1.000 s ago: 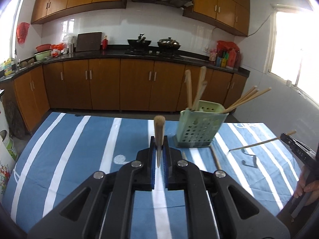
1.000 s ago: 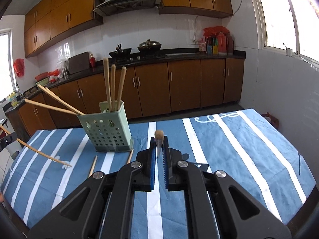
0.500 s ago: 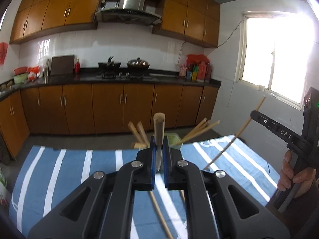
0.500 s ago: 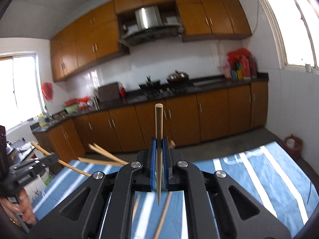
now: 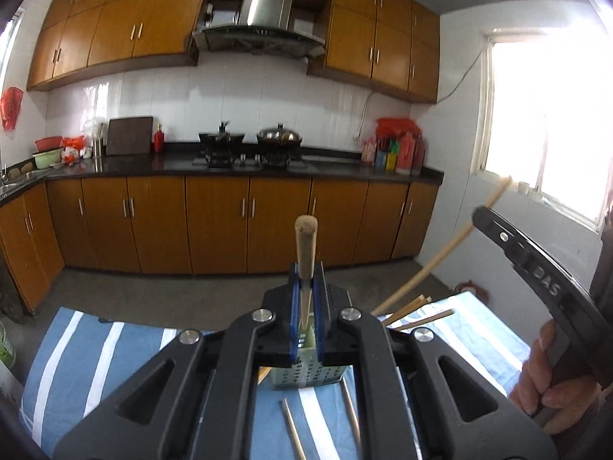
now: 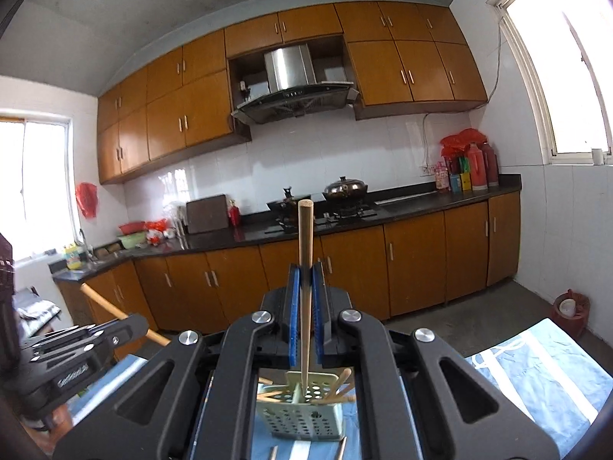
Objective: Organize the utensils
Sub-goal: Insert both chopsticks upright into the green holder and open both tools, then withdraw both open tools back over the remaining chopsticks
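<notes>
As both claws hang over the table, each one grips a wooden chopstick upright above the holder.

The right gripper [image 6: 305, 320] pinches a long pale wooden chopstick [image 6: 305, 253], its axis vertical and its tip dipping to the rim of the pale green perforated plastic holder [image 6: 302, 418] directly below; I judge this hand closest to dropping in. The left gripper [image 5: 306, 310] is clenched on a stubbier-looking wooden chopstick [image 5: 305, 249], the holder just beneath. Two loose chopsticks [image 5: 291, 433] lie on the blue striped tablecloth [image 5: 88, 364].
</notes>
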